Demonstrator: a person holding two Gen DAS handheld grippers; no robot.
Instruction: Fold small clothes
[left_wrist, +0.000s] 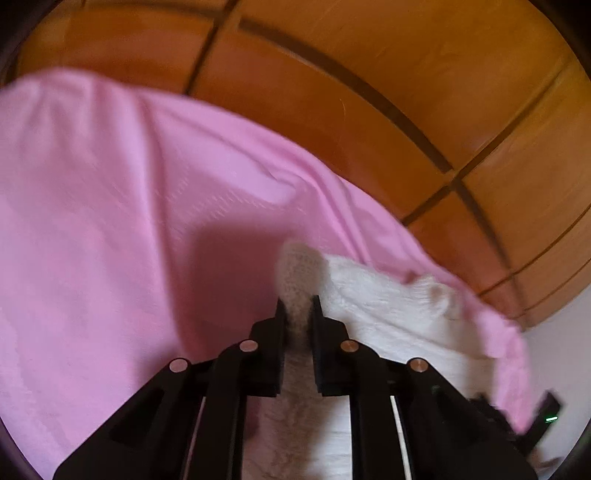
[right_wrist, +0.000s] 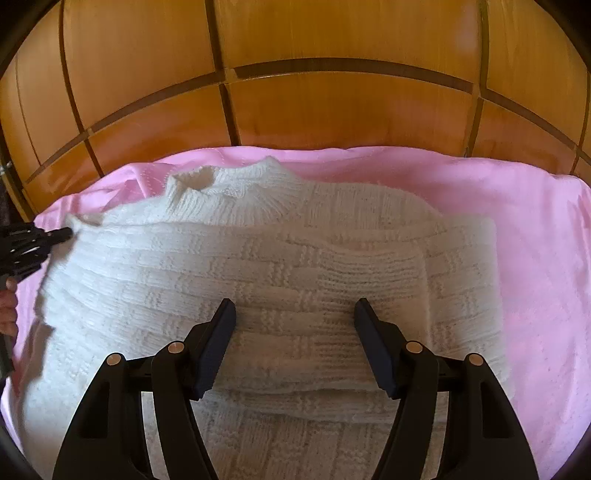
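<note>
- white sweater (right_wrist: 280, 280) lies partly folded on the pink sheet (right_wrist: 535, 236), below the wooden headboard (right_wrist: 332, 74).
- left gripper (left_wrist: 298, 308) is clamped on a fold of the sweater's edge.
- right gripper (right_wrist: 294, 314) hangs over the folded part, fingers apart, nothing between them.

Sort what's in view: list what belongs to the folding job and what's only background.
Part of the job:
- white knitted sweater, partly folded
- left gripper, shut on a pinch of the sweater's edge
- right gripper, open above the folded part

Only background:
- pink sheet under the sweater
- wooden panelled headboard behind
</note>
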